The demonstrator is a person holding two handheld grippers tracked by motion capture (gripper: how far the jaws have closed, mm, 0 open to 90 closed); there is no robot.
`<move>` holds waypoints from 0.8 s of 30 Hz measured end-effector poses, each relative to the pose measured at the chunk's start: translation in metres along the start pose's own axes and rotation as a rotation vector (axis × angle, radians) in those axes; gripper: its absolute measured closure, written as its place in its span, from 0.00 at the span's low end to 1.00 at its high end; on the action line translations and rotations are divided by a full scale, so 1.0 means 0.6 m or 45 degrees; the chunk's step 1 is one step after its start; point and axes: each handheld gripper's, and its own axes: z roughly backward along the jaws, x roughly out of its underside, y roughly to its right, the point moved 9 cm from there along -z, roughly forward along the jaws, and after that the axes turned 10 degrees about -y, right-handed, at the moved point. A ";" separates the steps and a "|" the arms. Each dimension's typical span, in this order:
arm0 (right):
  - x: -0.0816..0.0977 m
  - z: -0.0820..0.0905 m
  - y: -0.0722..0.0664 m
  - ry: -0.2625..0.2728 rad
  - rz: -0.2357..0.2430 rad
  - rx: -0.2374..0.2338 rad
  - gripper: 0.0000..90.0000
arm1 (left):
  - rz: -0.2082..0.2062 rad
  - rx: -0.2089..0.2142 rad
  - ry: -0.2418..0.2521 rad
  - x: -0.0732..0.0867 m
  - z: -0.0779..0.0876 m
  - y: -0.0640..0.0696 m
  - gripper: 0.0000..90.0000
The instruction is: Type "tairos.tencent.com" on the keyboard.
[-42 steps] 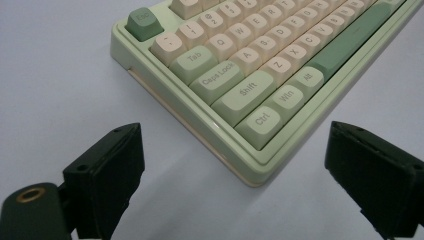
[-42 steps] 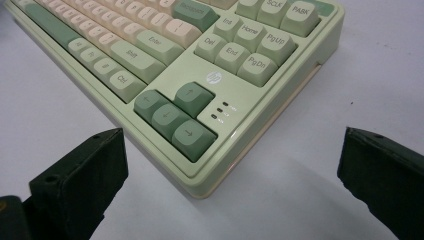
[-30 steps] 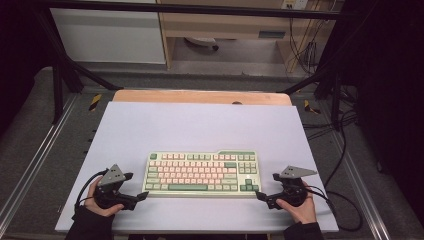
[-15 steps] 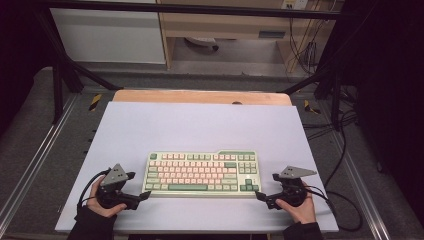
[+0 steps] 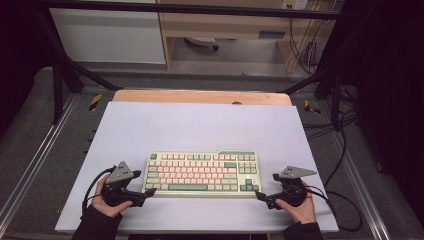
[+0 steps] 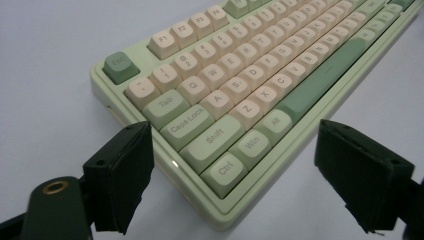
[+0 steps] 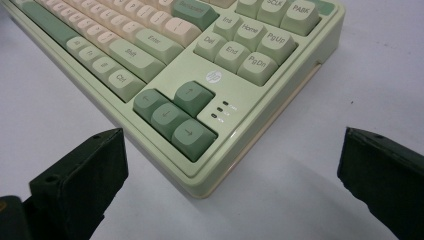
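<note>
A pale green keyboard (image 5: 202,172) with cream and green keys lies flat near the front of the white table top. My left gripper (image 5: 149,192) is at its front-left corner. In the left gripper view the keyboard (image 6: 250,75) has its Ctrl corner between the jaws of my left gripper (image 6: 235,150). Those jaws have just been closing a little, but the pads stand clear of the case. My right gripper (image 5: 261,196) is open at the front-right corner. In the right gripper view the arrow-key corner of the keyboard (image 7: 200,75) lies between the wide jaws of my right gripper (image 7: 232,150).
The white table top (image 5: 200,125) has a wooden strip (image 5: 200,96) along its far edge. Black frame bars run along both sides. Cables (image 5: 345,150) hang off the right side. A hand holds each gripper at the near table edge.
My left gripper has slid slightly right, toward the keyboard's front-left corner. The right gripper and the keyboard have not moved.
</note>
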 end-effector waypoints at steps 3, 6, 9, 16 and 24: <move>0.000 0.001 0.000 -0.002 -0.005 -0.002 0.00 | -0.007 0.005 0.002 -0.006 -0.001 0.005 0.20; 0.000 0.000 0.000 -0.002 -0.004 -0.002 0.00 | -0.004 0.008 0.006 -0.013 -0.002 0.008 0.23; 0.000 -0.001 -0.001 -0.002 -0.002 -0.004 0.00 | -0.010 0.014 0.001 -0.020 -0.006 0.013 0.25; 0.000 -0.001 -0.001 -0.001 -0.001 -0.005 0.00 | -0.024 0.022 0.003 -0.037 -0.013 0.023 0.32; 0.000 -0.001 -0.001 -0.001 0.001 -0.005 0.00 | -0.023 0.030 0.018 -0.057 -0.020 0.029 0.44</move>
